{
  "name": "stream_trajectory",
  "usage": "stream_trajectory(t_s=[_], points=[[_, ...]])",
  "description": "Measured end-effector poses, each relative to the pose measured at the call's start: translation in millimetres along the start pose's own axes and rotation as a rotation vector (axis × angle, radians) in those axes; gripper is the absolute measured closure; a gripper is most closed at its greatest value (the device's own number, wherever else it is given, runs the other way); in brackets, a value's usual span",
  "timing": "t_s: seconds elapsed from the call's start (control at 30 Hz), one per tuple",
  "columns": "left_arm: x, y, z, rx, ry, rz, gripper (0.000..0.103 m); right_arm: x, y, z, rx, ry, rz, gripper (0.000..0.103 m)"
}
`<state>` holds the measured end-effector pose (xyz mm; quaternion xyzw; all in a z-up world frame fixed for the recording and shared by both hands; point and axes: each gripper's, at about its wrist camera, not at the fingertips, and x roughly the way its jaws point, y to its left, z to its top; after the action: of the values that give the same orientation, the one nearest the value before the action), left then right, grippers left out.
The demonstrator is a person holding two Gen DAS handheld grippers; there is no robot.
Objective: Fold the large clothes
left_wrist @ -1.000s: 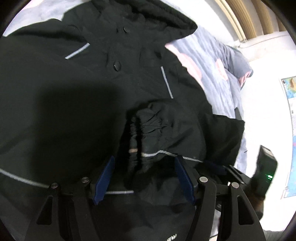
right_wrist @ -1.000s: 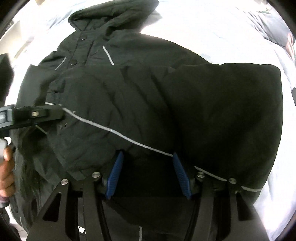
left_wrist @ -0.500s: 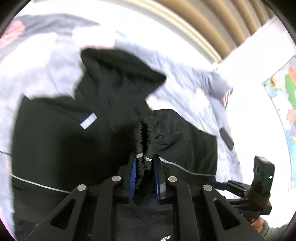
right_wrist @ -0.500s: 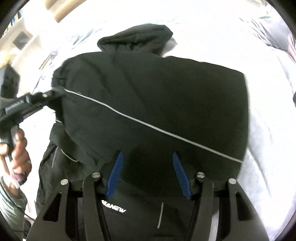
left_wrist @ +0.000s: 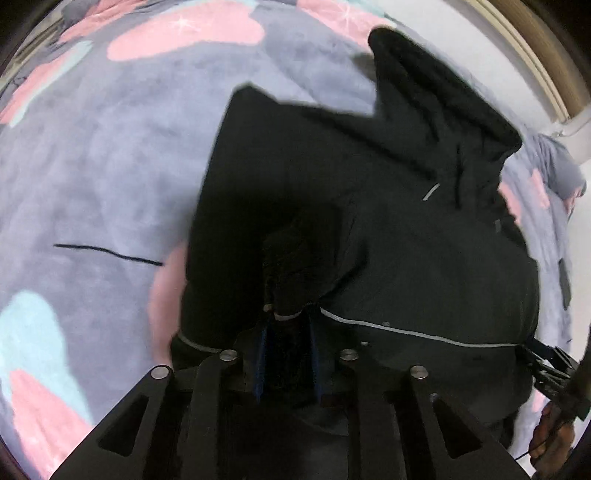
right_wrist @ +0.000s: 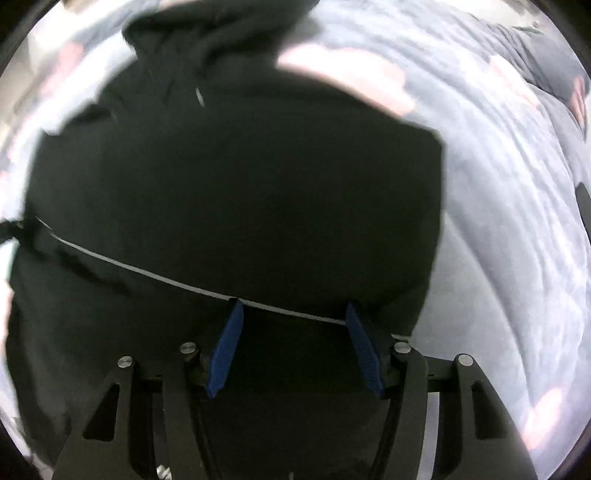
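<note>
Left wrist view, near field: my left tongs (left_wrist: pixel 287 354) sit at lower centre, their blue pads drawn narrow on a gathered black cuff (left_wrist: pixel 291 273) of the jacket (left_wrist: pixel 406 240), which rises straight ahead from between them. Just beyond, a pale reflective stripe (left_wrist: pixel 413 332) runs from the pads toward the lower right, where my right tongs (left_wrist: pixel 543 363) appear at the frame's edge against the same hem line; whether they touch the cloth there I cannot tell. Farther off, the jacket body spreads across the centre and right, and its hood (left_wrist: pixel 439 96) points to the upper right. The blanket (left_wrist: pixel 110 166) on the bed, grey-blue with pink patches, fills the left and top.

Right wrist view, near field: the right tongs (right_wrist: pixel 293 341) stand wide at lower centre with dark cloth and the stripe (right_wrist: pixel 147 272) lying between and just beyond the pads, gripping nothing that I can see. The jacket (right_wrist: pixel 240 184) fills the middle of the frame, its hood (right_wrist: pixel 221 33) at top centre and the blanket (right_wrist: pixel 517 184) to the right.

The relation that matters: the jacket's long axis runs away from both tongs, hem near and hood far, and the left tongs alone hold it.

Against the frame one second earlier, the left tongs were wide about the cuff and are now closed on it; much more blanket shows at left, and the folded-over panel seen from the right has been carried across.
</note>
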<state>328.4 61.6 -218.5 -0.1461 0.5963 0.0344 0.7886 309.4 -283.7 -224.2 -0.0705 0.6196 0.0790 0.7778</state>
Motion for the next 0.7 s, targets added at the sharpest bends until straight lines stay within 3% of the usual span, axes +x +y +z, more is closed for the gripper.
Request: stream_trajectory(t_s=[0.13, 0.23, 0.3, 0.33, 0.37, 0.43, 0.47, 0.57, 0.63, 0.7], points=[[1.8, -6.5, 0.3, 0.01, -0.013, 0.062, 0.077, 1.4, 12.2, 0.0, -0.069, -0.016, -0.061, 0.039], [-13.1, -10.3, 1.0, 0.034, -0.036, 0.086, 0.074, -7.3, -0.9, 4.2, -0.027, 0.017, 0.0, 0.039], [-40.4, -10.3, 0.2, 0.02, -0.098, 0.086, 0.074, -23.6, -8.1, 6.3, 0.005, 0.009, 0.036, 0.039], [-59.9, -10.0, 0.4, 0.013, -0.156, 0.092, 0.069, -40.1, -10.6, 7.5, 0.017, -0.026, 0.07, 0.039], [-82.0, -10.0, -0.9, 0.003, -0.225, 0.095, 0.055, -51.0, -10.1, 8.6, 0.016, -0.055, 0.085, 0.039], [-111.6, -10.7, -0.1, -0.02, -0.323, 0.082, 0.037, -72.9, -1.0, 13.7, -0.01, -0.124, 0.099, 0.039], [-121.4, -13.8, 1.4, -0.03, -0.356, 0.061, 0.037, -76.9, 6.2, 17.4, -0.03, -0.14, 0.101, 0.039], [-108.0, -32.6, 8.3, -0.007, -0.312, -0.051, 0.037, -62.9, 24.2, 30.2, -0.068, -0.134, 0.061, 0.039], [-83.2, -51.2, 6.4, 0.045, -0.256, -0.063, 0.037, -42.3, 31.2, 34.1, -0.071, -0.096, 0.022, 0.039], [-38.2, -64.4, 6.1, 0.069, -0.144, -0.053, 0.037, -6.9, 30.6, 35.9, -0.055, 0.0, -0.015, 0.039]])
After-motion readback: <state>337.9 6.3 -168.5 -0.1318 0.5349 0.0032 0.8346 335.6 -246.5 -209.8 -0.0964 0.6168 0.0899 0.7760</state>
